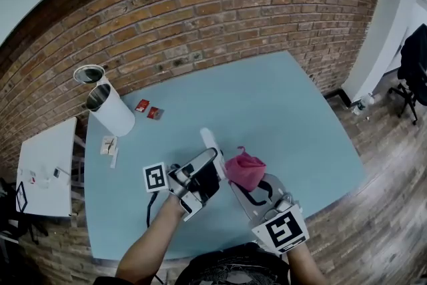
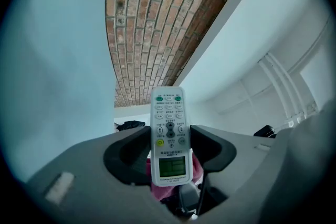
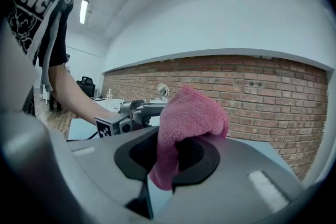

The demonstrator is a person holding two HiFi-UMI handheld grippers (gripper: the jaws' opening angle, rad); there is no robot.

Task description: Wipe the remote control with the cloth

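Here, the remote control (image 2: 169,118) sits gripped between the two dark fingers (image 2: 126,152) of the left gripper (image 2: 169,150). They press on its long sides at the lower half, level with the small green display. Its button face is turned toward that gripper's camera. The end with the buttons sticks out well past the fingertips and tilts upward toward the ceiling. In the head view the white end of the remote pokes out ahead of the left gripper (image 1: 208,160), above the near middle of the table (image 1: 287,110).

The pink cloth (image 3: 191,118) is clamped in the right gripper (image 3: 176,153). Its fingers (image 3: 206,161) are closed on a bunched fold. The bulk of the cloth puffs up above the fingertips, and a tail hangs down between them. From the head view the cloth (image 1: 245,169) is just to the right of the remote. In the left gripper view a bit of pink shows close behind the remote's lower end. Whether the two touch cannot be told.

Farther out on the pale blue table lie a white tube (image 1: 110,110) with a metal rim, two small red packets (image 1: 148,109) and some small white bits (image 1: 110,147). A brick wall (image 1: 200,17) runs behind the table. A small white side table (image 1: 47,167) stands at the left.
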